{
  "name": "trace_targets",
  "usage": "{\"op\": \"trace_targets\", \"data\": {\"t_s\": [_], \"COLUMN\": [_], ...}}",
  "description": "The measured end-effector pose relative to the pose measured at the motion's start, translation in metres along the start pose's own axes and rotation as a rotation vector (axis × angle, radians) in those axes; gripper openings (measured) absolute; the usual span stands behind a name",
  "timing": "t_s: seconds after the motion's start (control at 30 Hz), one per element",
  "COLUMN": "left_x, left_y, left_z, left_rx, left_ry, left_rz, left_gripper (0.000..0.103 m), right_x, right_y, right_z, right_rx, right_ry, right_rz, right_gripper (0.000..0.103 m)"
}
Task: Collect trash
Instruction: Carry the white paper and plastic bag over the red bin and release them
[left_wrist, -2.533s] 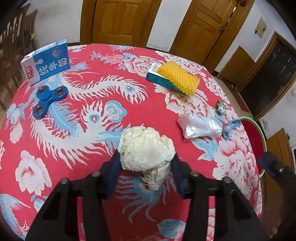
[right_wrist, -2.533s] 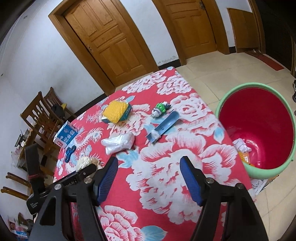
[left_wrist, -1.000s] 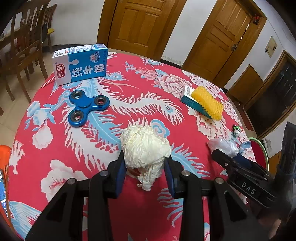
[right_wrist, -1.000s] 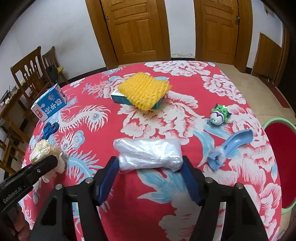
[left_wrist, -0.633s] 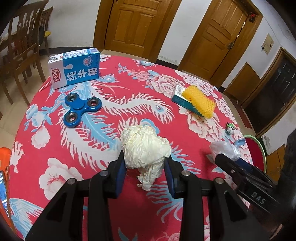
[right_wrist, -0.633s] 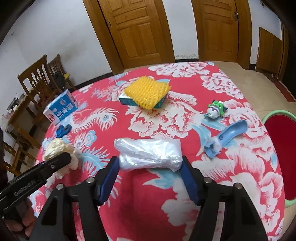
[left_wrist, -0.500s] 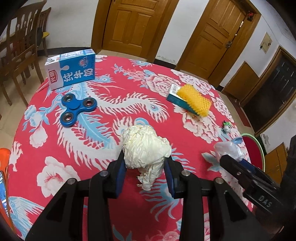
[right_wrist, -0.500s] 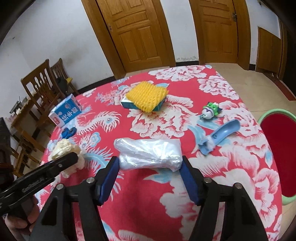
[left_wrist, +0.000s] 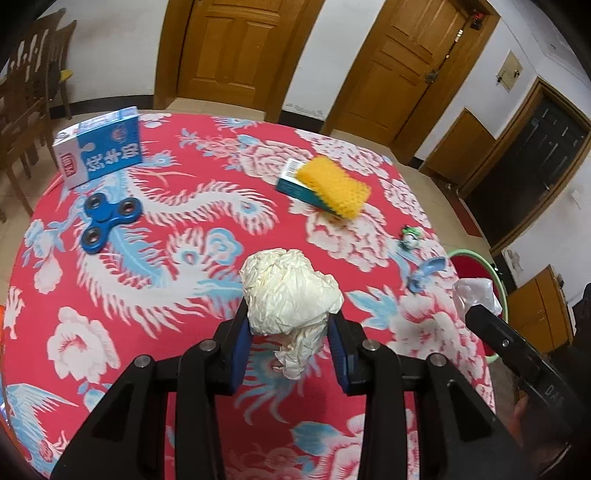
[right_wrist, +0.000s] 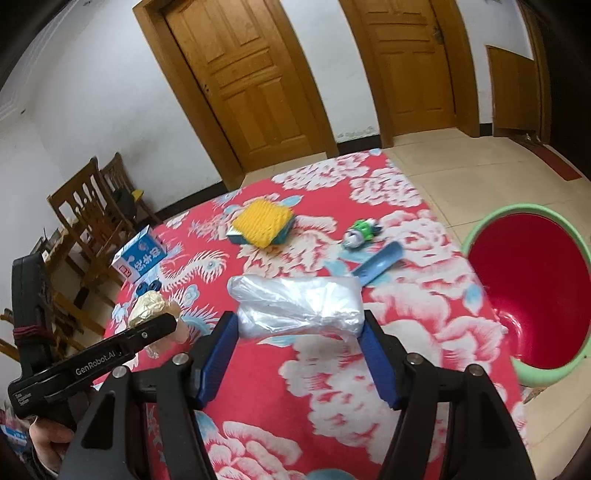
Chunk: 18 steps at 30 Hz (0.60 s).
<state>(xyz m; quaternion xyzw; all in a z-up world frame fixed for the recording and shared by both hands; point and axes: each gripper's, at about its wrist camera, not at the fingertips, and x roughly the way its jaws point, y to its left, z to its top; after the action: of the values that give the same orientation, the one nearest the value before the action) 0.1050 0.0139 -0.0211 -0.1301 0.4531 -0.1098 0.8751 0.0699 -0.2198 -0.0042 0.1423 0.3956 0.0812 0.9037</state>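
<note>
The left tongs (left_wrist: 290, 354) are clamped on a crumpled ball of cream-white paper (left_wrist: 290, 291), and the right tongs (right_wrist: 297, 352) are clamped on a clear, scrunched plastic bag (right_wrist: 297, 304); both loads are carried clear above the round worktop under its red floral cloth (right_wrist: 369, 387).

The likeliest mishap is a drop short of the target. The paper ball is gripped only low down, with a loose tail hanging beneath, so a jolt could let it slip out. The bag is slick and soft and bulges past the blue pads; it may squeeze free or trail and catch.

The red tub with a pale green rim (right_wrist: 532, 295) sits on the tiled floor beyond the worktop's right edge, its mouth open and roomy. The way there passes near a light blue plastic scoop (right_wrist: 376, 264) and a small green-and-white toy (right_wrist: 360, 232), which a low sweep could knock off the edge. Further left, a yellow bristled pad on a teal box (right_wrist: 262, 221), a blue fidget spinner (left_wrist: 109, 219) and a blue-and-white carton (left_wrist: 99, 153) lie well apart from that route.
</note>
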Motion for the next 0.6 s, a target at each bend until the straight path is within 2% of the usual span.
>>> {"op": "trace_targets", "data": {"t_s": [0.23, 0.6], "left_x": [0.002, 0.014], "left_y": [-0.025, -0.071], "left_z": [-0.002, -0.002], "left_rx": [0.039, 0.124], "left_ry": [0.023, 0.066], "left_rz": [-0.029, -0.066], "left_gripper": [0.038, 0.038], "right_x": [-0.017, -0.044], "right_y": [-0.029, -0.078], "right_z": [-0.001, 0.002], "right_rx": [0.050, 0.149], "right_ry": [-0.026, -0.073], "right_rz": [-0.023, -0.002], "right_gripper": [0.068, 0.068]}}
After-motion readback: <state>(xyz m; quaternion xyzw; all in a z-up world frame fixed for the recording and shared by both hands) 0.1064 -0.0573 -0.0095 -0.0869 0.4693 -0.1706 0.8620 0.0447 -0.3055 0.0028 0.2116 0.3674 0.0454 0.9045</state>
